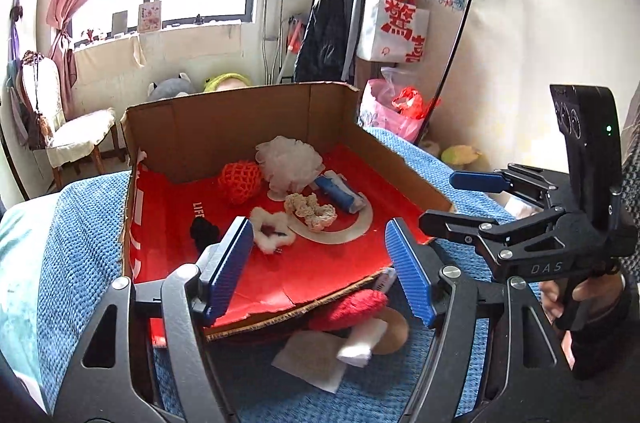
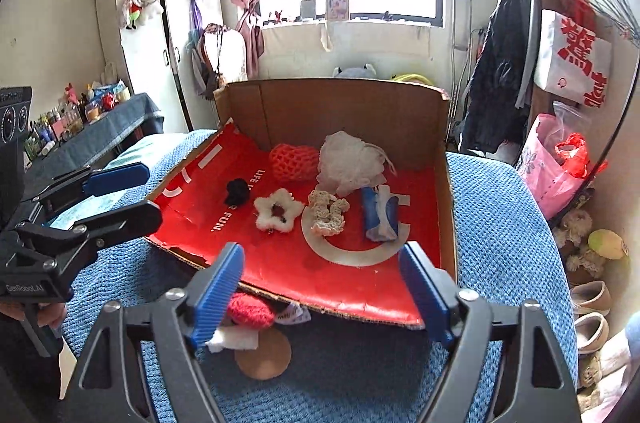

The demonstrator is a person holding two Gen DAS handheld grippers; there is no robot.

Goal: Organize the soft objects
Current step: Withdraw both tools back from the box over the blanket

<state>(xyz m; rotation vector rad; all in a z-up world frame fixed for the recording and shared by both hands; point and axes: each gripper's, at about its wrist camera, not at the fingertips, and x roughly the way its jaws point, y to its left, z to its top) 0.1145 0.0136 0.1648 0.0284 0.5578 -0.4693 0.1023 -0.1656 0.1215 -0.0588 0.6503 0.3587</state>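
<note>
On blue knitted bed cover (image 2: 500, 223): open cardboard box with red printed floor (image 2: 320, 271), holding orange mesh pouf (image 2: 294, 161), white bath puff (image 2: 348, 163), black scrunchie (image 2: 237, 191), fluffy white scrunchie (image 2: 279, 211), cream crochet scrunchie (image 2: 328, 213), blue-white roll (image 2: 380, 213). Near front edge, outside: red knitted piece (image 2: 250, 309), round tan pad (image 2: 264, 355). Left tongs (image 1: 320, 263) and right tongs (image 2: 322, 293) apart, empty.

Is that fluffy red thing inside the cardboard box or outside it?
Outside. The red knitted piece lies on the blue blanket, before the cardboard box's front edge.
</note>
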